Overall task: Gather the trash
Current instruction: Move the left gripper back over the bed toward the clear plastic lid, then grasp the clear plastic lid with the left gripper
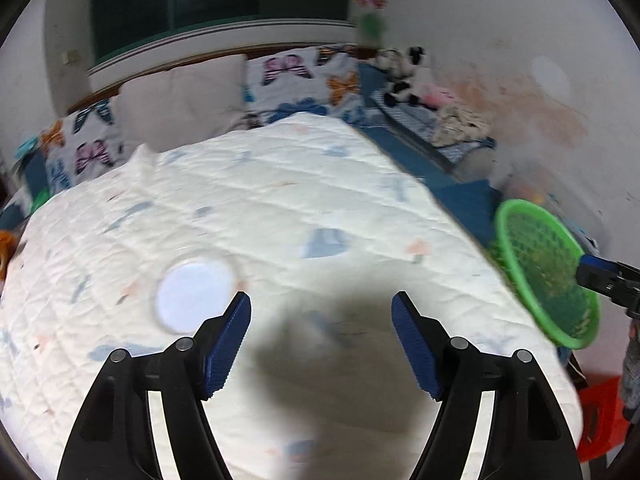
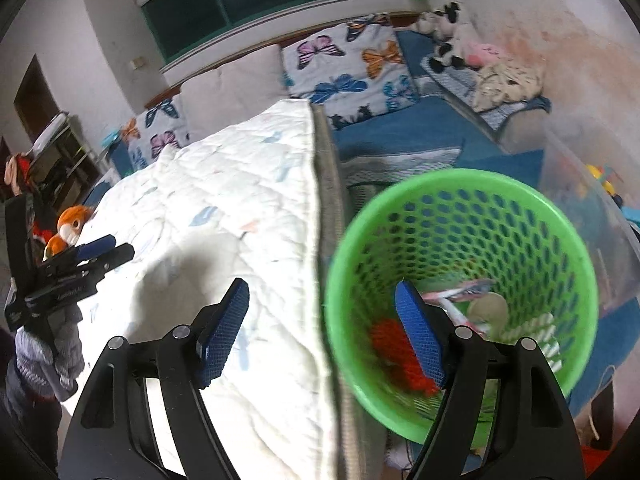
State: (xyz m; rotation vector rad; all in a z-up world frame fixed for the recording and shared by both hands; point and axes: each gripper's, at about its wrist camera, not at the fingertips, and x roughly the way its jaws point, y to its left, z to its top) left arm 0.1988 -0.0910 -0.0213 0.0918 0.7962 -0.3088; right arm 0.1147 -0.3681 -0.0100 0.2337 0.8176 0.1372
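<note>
Hovering over quilt [image 1: 260, 184] — left gripper [image 1: 321, 312] spread, empty

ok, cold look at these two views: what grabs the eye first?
The bright green perforated plastic basket, beside the bed's edge with red and pink scraps inside. Next, the white quilted bedspread, where a round white lid-like disc lies just left of the empty open left gripper.

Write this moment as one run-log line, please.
left claw: open, empty | right claw: holds green basket rim | round lid: on quilt
</note>
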